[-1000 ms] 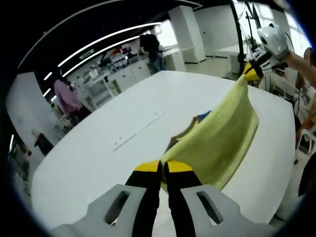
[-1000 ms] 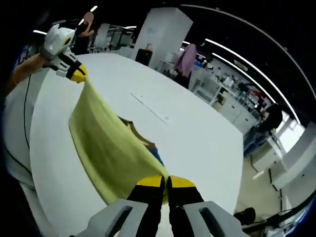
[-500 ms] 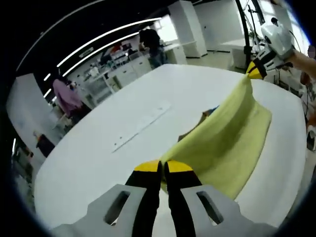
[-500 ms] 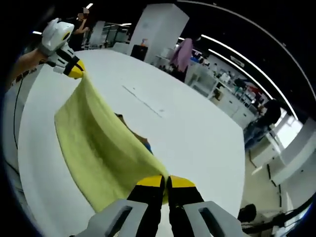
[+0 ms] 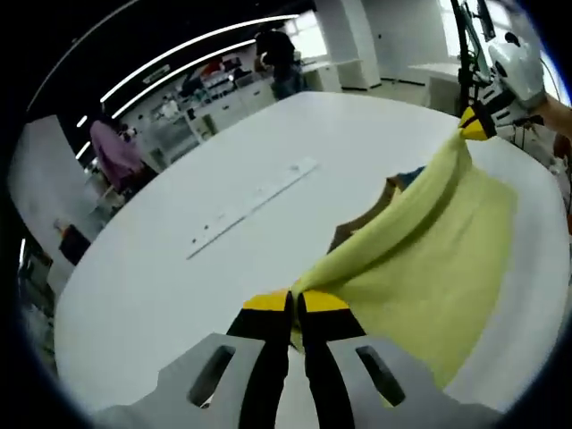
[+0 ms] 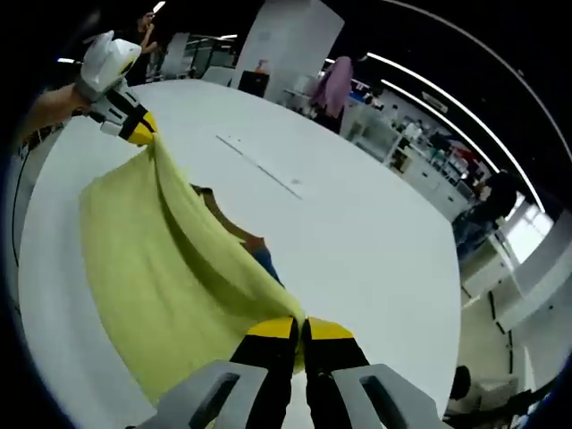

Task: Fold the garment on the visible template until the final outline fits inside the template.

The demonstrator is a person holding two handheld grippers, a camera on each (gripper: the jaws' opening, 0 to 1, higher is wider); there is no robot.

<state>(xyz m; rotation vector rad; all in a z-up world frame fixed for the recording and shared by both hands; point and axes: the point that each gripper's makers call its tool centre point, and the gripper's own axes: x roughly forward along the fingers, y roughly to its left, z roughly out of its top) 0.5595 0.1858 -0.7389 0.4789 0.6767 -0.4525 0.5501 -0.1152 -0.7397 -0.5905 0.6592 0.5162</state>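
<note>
My left gripper [image 5: 296, 302] is clenched on one corner of the yellow garment [image 5: 420, 259], its yellow-tipped jaws pressed together on the cloth at the near edge of the left gripper view. My right gripper [image 6: 298, 329] is clamped the same way on the opposite corner. Between the two the garment hangs as a stretched sheet over the white table [image 5: 179, 268], its top edge taut from jaw to jaw and its lower part draping onto the tabletop.

In the left gripper view the right gripper [image 5: 476, 126] shows at the far right, pinching its corner, with a hand and a white housing behind it. In the right gripper view the left gripper [image 6: 138, 129] appears at the far left, held by a hand [image 6: 49, 107], gripping its corner.

Both views show a brown and blue piece [image 5: 371, 214] lying flat on the table just beyond the garment, partly hidden by the cloth; in the right gripper view it [image 6: 234, 228] peeks out past the fabric's upper fold. I cannot tell what it is. A thin pale strip [image 5: 255, 204] lies on the table farther out, well apart from the garment, and is seen also in the right gripper view [image 6: 259, 166].
</note>
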